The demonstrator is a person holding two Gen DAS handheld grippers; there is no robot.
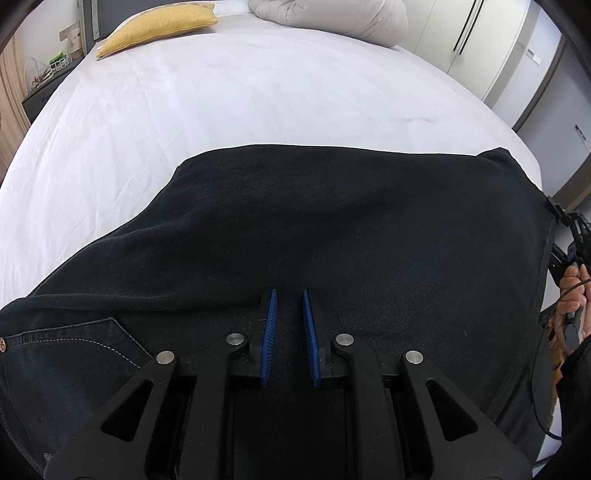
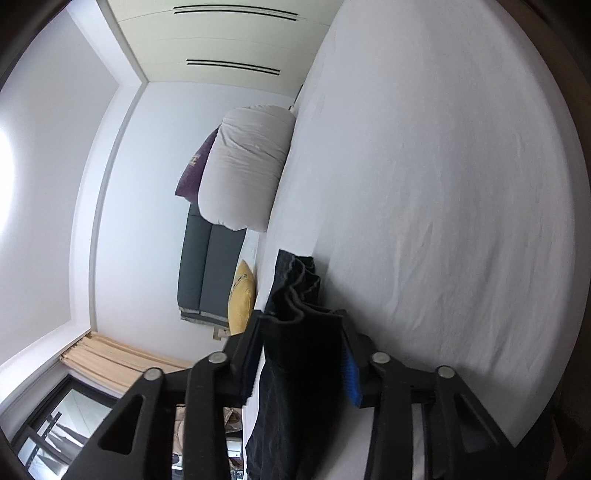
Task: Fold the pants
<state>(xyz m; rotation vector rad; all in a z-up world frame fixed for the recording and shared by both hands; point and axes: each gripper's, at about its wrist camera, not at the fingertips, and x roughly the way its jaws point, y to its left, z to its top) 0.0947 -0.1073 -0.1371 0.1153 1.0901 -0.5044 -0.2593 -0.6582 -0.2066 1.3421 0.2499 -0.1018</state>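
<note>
Black pants [image 1: 332,229] lie spread across the near part of a white bed [image 1: 240,103], with a stitched pocket at the lower left. My left gripper [image 1: 289,293] points down onto them, its blue pads [image 1: 269,325] close together with dark cloth pinched between them. A bunched, wavy edge of the pants [image 2: 295,295] stands between the fingers of my right gripper [image 2: 301,317]. A thin sliver of white shows beside the left pad, so the pads do not press. In the left wrist view, the right gripper [image 1: 569,229] and a hand [image 1: 572,295] sit at the pants' right edge.
A yellow cushion [image 1: 159,29] and a rolled grey-white duvet [image 1: 332,18] lie at the head of the bed. A dark nightstand [image 1: 48,85] stands to the left and white wardrobe doors [image 1: 476,44] to the right. A cable [image 1: 535,387] trails over the pants' right side.
</note>
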